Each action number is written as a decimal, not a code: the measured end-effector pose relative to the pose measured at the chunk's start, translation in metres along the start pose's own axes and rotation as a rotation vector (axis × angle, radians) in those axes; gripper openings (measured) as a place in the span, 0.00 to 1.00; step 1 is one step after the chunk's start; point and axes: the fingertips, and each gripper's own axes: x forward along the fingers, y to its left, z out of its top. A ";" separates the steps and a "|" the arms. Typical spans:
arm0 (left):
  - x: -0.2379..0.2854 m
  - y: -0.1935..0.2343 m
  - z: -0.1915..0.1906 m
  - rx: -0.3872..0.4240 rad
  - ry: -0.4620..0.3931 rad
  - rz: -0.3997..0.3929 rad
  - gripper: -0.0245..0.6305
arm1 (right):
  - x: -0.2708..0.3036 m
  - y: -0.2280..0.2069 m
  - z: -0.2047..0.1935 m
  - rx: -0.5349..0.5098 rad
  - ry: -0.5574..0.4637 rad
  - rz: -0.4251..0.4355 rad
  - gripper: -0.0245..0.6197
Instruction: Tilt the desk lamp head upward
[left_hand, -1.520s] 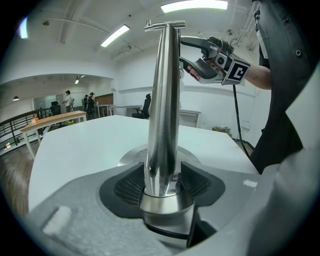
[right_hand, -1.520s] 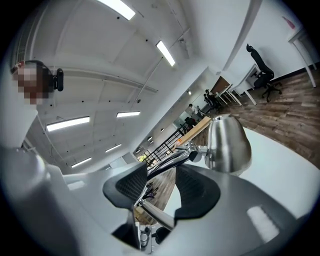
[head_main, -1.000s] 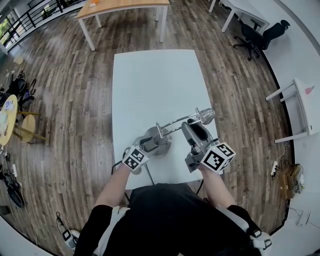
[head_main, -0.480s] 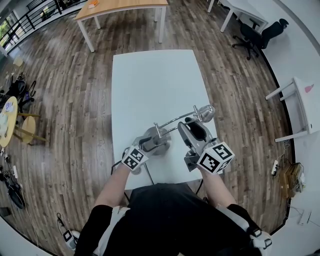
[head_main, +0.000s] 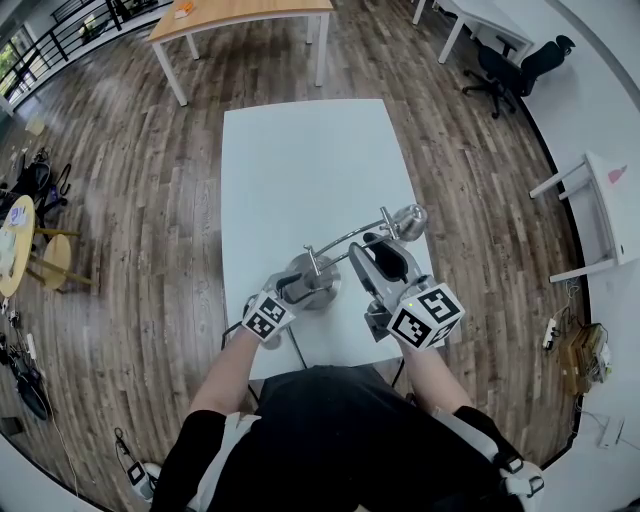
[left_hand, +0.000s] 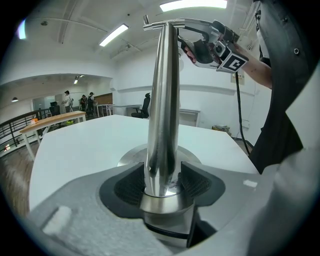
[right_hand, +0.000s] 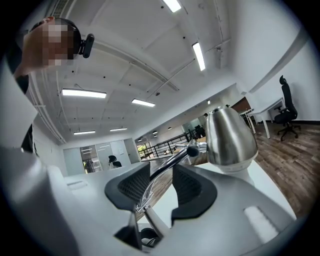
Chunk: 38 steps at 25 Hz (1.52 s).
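One lamp, one left gripper, one right gripper

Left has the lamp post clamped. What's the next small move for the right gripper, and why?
Probably finish closing the right gripper on the lamp arm. Its jaws have just been closing, and the thin arm runs between them just behind the lamp head, but a gap shows beside it. The left gripper clamps the post, so the base should hold.
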 end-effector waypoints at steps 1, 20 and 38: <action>0.000 0.000 0.000 -0.001 0.000 0.001 0.40 | 0.000 0.000 0.000 -0.005 0.002 0.001 0.26; 0.003 0.000 -0.001 -0.005 0.004 0.001 0.40 | 0.008 0.029 0.012 -0.162 -0.017 0.102 0.21; 0.004 -0.001 0.005 -0.013 0.003 0.000 0.40 | 0.018 0.056 0.022 -0.251 -0.022 0.189 0.16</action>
